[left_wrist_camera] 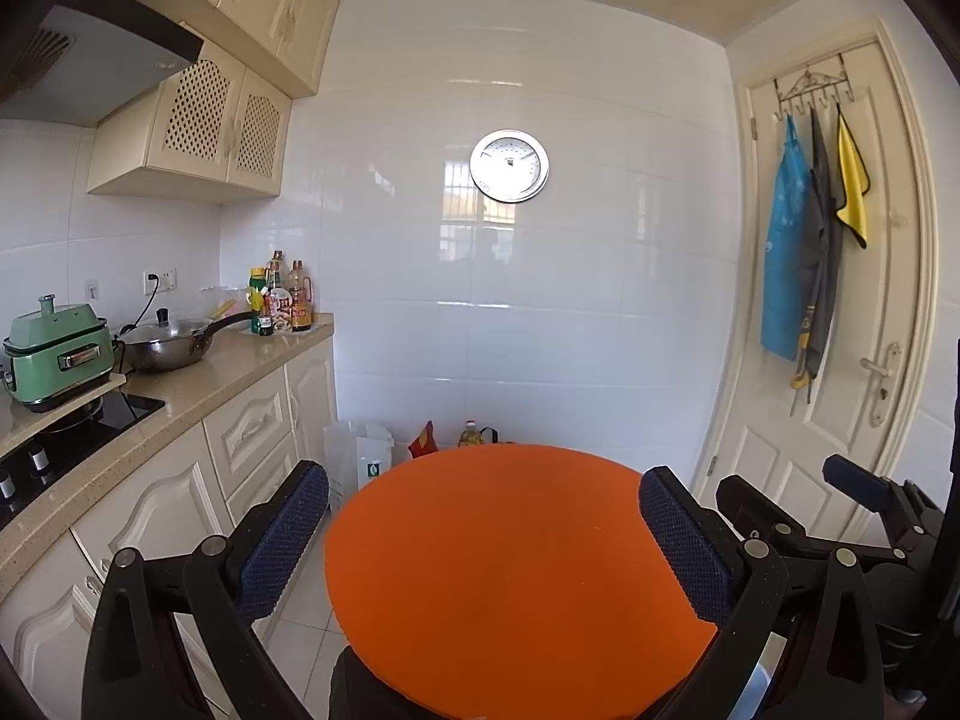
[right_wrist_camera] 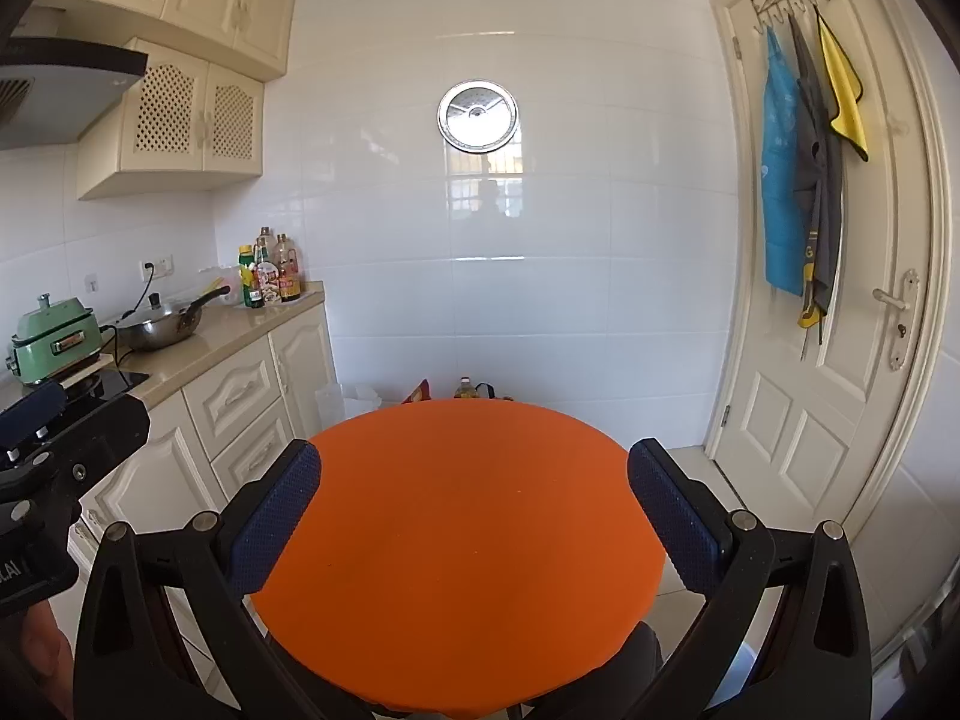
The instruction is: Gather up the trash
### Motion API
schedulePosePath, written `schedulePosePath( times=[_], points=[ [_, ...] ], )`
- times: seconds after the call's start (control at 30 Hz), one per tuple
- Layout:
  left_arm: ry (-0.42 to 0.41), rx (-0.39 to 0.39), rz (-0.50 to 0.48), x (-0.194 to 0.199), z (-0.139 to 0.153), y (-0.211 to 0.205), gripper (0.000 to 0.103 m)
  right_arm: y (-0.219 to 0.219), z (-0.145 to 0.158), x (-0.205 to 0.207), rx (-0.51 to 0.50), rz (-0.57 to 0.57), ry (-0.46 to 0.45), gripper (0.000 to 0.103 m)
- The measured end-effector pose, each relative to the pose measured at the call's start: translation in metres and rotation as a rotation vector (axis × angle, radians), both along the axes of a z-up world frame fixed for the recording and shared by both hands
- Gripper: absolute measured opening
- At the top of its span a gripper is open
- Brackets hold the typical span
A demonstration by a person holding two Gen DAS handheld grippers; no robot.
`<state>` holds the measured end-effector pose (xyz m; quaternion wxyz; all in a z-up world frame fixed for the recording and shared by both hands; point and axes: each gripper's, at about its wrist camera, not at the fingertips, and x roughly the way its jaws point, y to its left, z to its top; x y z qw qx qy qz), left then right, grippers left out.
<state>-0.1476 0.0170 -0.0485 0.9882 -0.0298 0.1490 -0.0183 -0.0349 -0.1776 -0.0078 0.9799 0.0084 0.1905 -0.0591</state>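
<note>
The left gripper [left_wrist_camera: 483, 531] has its two blue fingers [left_wrist_camera: 282, 540] spread wide apart, with nothing between them. The right gripper [right_wrist_camera: 474, 504] is spread wide apart too, and it holds nothing. Both hang over a round orange surface [left_wrist_camera: 510, 570]. The right gripper also shows at the right edge of the left view.

No trash shows on the orange surface. Behind it, on the floor by the white tiled wall [right_wrist_camera: 570, 240], sit a white plastic container [left_wrist_camera: 360, 456], a red packet [left_wrist_camera: 423, 441] and a bottle of yellow oil [left_wrist_camera: 474, 435]. I cannot tell if any of these is trash.

On the left is a long kitchen surface [left_wrist_camera: 198, 378]. On it sit a green cooker [left_wrist_camera: 57, 357], a metal pan with a lid [left_wrist_camera: 168, 342] and a bunch of sauce bottles [left_wrist_camera: 282, 300]. A round shiny plate [left_wrist_camera: 509, 165] is on the wall. On the right is a white door [right_wrist_camera: 840, 330] with a blue apron [right_wrist_camera: 780, 180] and a yellow cloth [right_wrist_camera: 843, 90] hanging on hooks.
</note>
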Motion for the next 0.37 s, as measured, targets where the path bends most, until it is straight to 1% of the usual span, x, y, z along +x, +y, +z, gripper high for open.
schedulePosePath(
  times=[0.23, 0.37],
  points=[
    [0.001, -0.010, -0.004, -0.001, -0.002, -0.008, 0.102, -0.005, 0.000, 0.000, 0.005, -0.006, 0.001, 0.103],
    [-0.006, -0.012, -0.004, -0.006, -0.005, -0.020, 0.102, -0.006, 0.000, 0.001, 0.006, -0.002, 0.003, 0.103]
  ],
)
